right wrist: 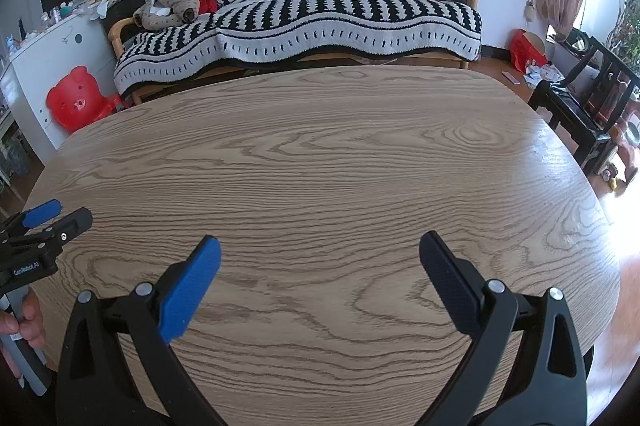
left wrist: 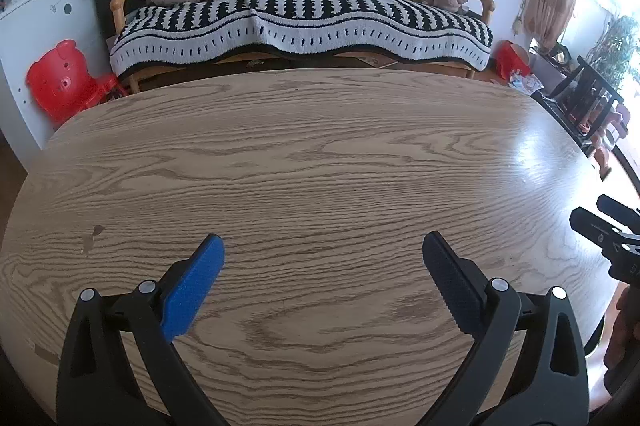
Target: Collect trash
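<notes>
Left tool (left wrist: 322, 246): spread wide and grasping nothing, hovering low over the desk (left wrist: 320, 154), likely readied for a pick.
Right tool (right wrist: 320, 246): likewise parted and unloaded, alongside the left one.
Trash: none on the desk ahead of either tool; scraps of paper (right wrist: 540, 72) lie on the floor far ahead-right, beside a red bin (right wrist: 526, 50).
Beyond the desk: striped sofa (left wrist: 300, 10).

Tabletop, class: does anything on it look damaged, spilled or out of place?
Only small flaws. The wooden table has a dark chipped mark near its left edge. No trash lies on it. Both the left gripper and right gripper hover open, empty.
</notes>
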### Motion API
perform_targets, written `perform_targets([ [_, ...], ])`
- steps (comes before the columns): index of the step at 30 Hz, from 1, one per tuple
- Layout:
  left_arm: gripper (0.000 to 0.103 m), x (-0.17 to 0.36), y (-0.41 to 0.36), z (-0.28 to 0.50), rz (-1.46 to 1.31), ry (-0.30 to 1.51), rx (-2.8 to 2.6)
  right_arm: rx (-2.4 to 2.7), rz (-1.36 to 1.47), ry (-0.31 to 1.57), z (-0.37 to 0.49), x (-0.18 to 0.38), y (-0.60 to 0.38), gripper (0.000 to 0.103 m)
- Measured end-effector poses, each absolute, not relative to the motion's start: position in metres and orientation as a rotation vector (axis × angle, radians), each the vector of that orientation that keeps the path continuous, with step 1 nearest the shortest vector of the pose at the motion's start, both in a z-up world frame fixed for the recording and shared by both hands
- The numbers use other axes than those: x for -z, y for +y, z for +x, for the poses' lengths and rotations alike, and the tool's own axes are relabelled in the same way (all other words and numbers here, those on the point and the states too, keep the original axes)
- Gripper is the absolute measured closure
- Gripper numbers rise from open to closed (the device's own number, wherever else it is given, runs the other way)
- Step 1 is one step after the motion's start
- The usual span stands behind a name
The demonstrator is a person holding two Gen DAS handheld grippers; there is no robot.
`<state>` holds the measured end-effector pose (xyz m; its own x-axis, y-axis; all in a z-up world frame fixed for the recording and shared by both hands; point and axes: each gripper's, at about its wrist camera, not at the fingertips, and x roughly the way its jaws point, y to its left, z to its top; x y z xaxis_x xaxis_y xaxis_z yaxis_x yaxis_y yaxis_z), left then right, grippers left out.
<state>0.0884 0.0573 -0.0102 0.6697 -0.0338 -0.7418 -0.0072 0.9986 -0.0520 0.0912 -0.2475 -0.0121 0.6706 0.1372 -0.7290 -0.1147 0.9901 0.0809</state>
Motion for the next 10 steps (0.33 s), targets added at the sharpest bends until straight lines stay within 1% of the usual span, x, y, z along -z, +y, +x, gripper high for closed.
perform_targets([
  [10,0.007,0.017,0.073,0.099,-0.04,0.847,0.001,-0.136,0.025,0.847,0.106,0.02,-0.256,0.007],
])
